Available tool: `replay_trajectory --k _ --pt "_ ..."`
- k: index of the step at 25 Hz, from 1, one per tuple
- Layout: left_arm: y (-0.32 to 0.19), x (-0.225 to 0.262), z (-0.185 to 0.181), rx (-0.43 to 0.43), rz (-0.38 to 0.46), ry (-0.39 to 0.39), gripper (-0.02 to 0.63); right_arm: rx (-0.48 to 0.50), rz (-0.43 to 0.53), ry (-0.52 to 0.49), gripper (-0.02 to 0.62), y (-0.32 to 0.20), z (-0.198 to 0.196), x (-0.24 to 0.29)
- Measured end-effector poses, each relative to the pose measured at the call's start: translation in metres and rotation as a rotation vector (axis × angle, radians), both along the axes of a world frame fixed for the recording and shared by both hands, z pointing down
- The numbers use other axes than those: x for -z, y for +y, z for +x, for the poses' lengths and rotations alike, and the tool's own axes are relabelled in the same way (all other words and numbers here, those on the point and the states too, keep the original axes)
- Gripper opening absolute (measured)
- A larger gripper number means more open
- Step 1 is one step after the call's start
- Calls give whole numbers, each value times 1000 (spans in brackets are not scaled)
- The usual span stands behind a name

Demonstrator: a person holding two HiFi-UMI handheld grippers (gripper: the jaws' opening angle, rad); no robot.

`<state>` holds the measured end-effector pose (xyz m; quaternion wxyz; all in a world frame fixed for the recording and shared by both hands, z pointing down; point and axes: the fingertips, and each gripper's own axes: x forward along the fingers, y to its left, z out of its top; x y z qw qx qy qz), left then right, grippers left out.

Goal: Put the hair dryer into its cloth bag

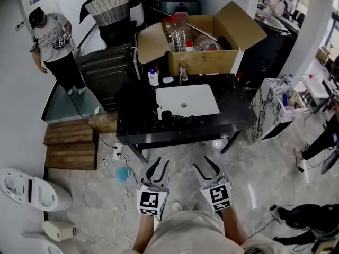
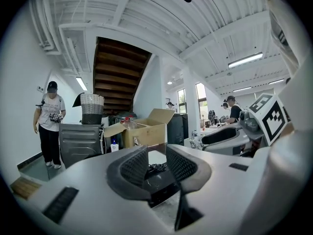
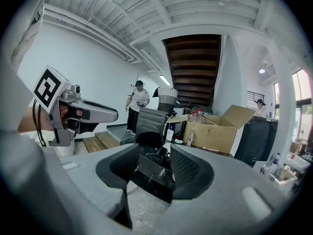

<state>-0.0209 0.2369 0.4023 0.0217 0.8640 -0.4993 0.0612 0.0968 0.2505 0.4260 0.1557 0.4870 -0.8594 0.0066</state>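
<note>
A person (image 1: 52, 42) in a cap stands at the far left beside a grey cabinet topped by a wicker basket (image 1: 108, 7). Below are wooden steps (image 1: 71, 142) and a white toilet (image 1: 32, 190). A black counter (image 1: 235, 107) with a white sink basin (image 1: 204, 102) fills the middle. On its left part lies a black cloth heap (image 1: 132, 100); whether it is the bag I cannot tell. The black hair dryer (image 1: 167, 115) lies just beside it at the basin's front edge, its cord (image 1: 188, 121) bunched to the right. An open cardboard box (image 1: 206, 61) holding plastic bottles (image 1: 177, 33) sits at the counter's back. In front of the counter, clear of it, the left gripper (image 1: 160, 164) points at it with jaws apart and nothing between them. The right gripper (image 1: 202, 162) beside it is likewise spread and empty.
</note>
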Motion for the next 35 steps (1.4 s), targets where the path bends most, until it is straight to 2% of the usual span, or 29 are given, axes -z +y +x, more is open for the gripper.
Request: replay_trajectory --k 8,12,23,35 --pt "-17 -13 -12 9 -33 2 114 -3 -22 13 204 -13 -8 -7" --pt "-28 -9 -11 8 -22 5 114 -4 -25 8 204 -27 -7 -10" --pt "-90 -4 -4 31 12 -18 114 33 -5 -15 204 -94 -3 -11" --pt "-159 -8 19 60 -18 -42 114 67 -5 -27 204 -168 19 -9"
